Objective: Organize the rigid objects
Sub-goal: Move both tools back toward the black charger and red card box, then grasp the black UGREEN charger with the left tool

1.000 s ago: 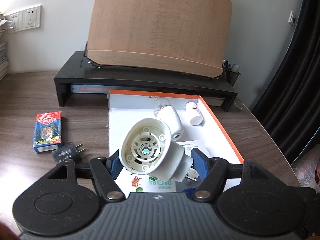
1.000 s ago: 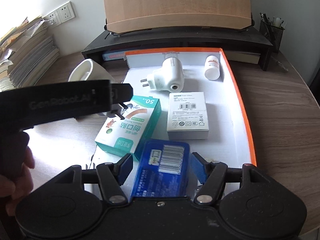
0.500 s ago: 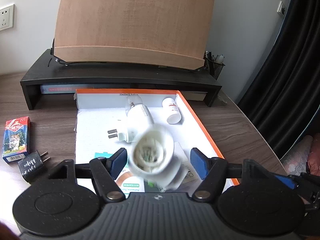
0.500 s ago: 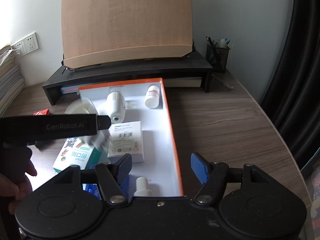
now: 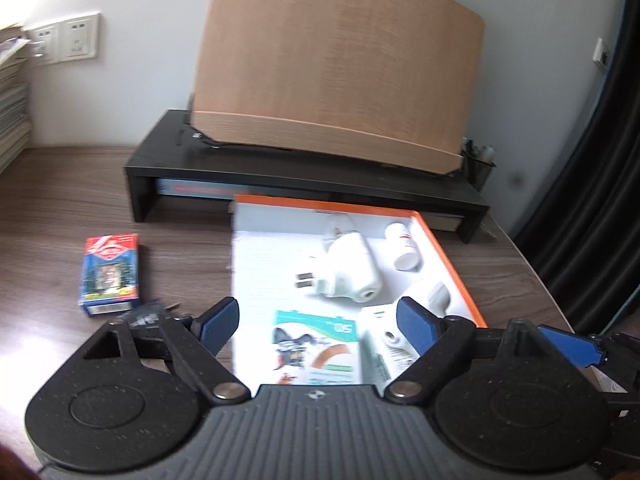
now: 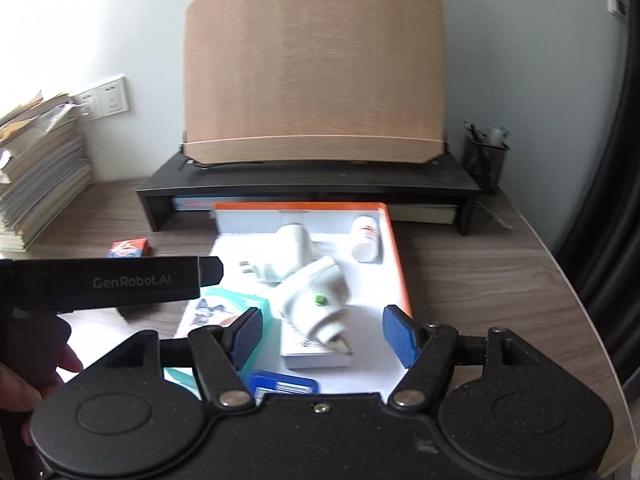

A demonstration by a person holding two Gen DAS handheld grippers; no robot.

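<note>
My left gripper [image 5: 318,320] hangs over the near left of the orange-rimmed tray [image 5: 444,256]. Its jaws are opening and nothing is pressed between them. The white round device [image 6: 316,300] lies on its side in the tray, on top of a white box [image 6: 316,354]. My right gripper [image 6: 324,336] stands open just above and in front of that device, holding nothing. A green plaster box [image 5: 314,344], a white plug-in light [image 5: 352,272], a white bottle [image 5: 404,248] and a blue box [image 6: 284,386] also lie in the tray.
A pack of cards [image 5: 110,272] and a black plug adapter [image 5: 150,314] sit on the wooden desk left of the tray. Behind stand a black monitor riser [image 6: 308,188] with a wooden board, a pen holder [image 6: 484,156] and a paper stack [image 6: 36,176].
The left gripper let go of the white round device, which dropped onto the white box in the tray, and its jaws widened. The right gripper rose and tipped up, away from the blue box.
</note>
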